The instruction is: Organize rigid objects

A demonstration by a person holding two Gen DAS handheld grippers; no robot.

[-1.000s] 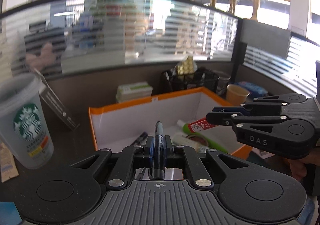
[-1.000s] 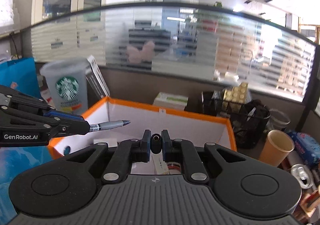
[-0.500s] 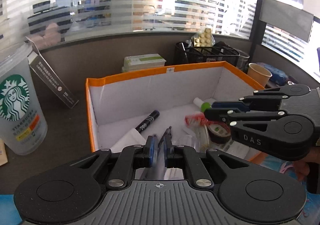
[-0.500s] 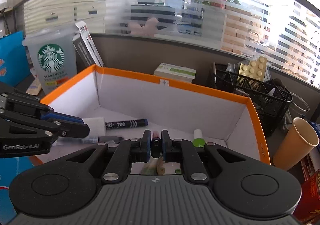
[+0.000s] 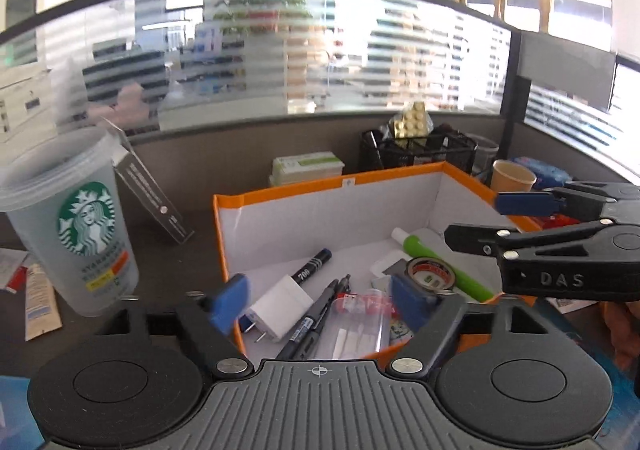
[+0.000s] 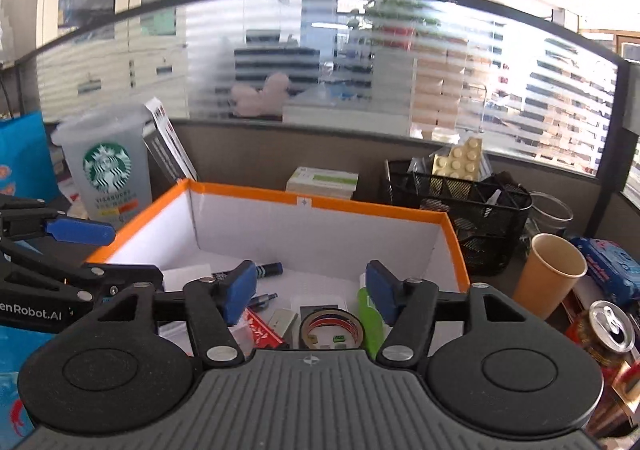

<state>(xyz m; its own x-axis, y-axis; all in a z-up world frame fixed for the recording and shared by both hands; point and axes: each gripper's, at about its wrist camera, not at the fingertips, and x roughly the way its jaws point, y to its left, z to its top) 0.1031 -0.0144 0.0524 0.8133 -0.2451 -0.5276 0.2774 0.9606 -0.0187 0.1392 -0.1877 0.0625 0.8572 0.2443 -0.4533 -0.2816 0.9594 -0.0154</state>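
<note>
An orange-rimmed white box point(image 5: 280, 193) holds a black marker point(image 5: 312, 270), a grey pen point(image 5: 316, 318), a white plug point(image 5: 280, 306), a tape roll point(image 5: 430, 274), a green tube point(image 5: 440, 266) and a clear packet point(image 5: 360, 314). My left gripper point(image 5: 320, 300) hovers over the box's near edge. Its jaws are opening, and nothing is between them; the pen lies below. To its right, my right gripper point(image 5: 492, 219) is over the box too. In its own view the right gripper point(image 6: 310, 290) has opening, empty jaws above the tape roll point(image 6: 332, 330). The left gripper point(image 6: 136, 253) shows at the left edge.
A Starbucks cup point(image 5: 80, 226) and a leaning dark carton point(image 5: 152, 193) stand left of the box. Behind it are a green-white packet point(image 5: 308, 169) and a black mesh basket point(image 6: 460, 209). A paper cup point(image 6: 548, 274) and a drink can point(image 6: 608, 330) crowd the right side.
Both grippers went from shut to open. The left one let go of the grey pen, which now lies in the box. The small dark item has left the right pads.
</note>
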